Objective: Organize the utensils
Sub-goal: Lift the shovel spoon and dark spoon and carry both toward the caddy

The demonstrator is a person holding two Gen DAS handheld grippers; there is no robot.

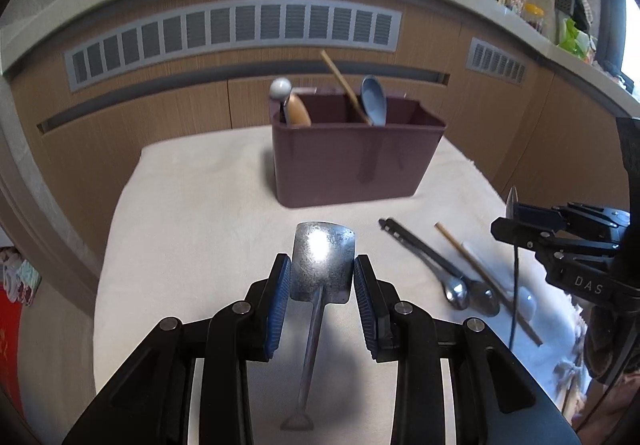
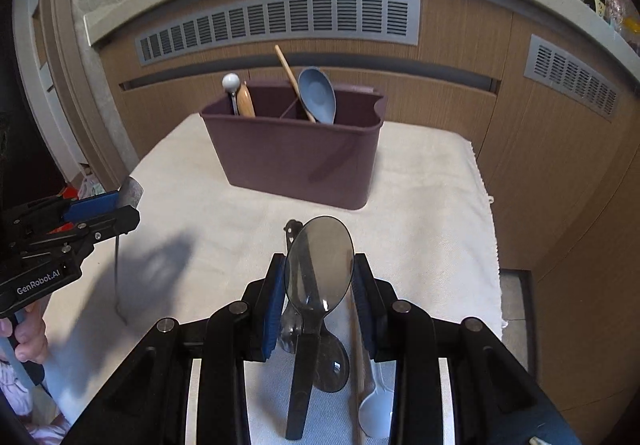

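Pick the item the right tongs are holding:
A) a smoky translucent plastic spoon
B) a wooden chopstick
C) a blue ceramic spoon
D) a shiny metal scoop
A: in the right wrist view, the grey see-through spoon sits with its bowl pinched between the blue pads of the right tongs.

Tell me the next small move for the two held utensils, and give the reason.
Probably carry both forward over the maroon caddy and lower them in. The left gripper grips a flat metal spatula by its blade, and the right gripper grips a dark translucent spoon by its bowl, both handles hanging down clear of the cloth-covered table. The caddy stands ahead with open room in its compartments.
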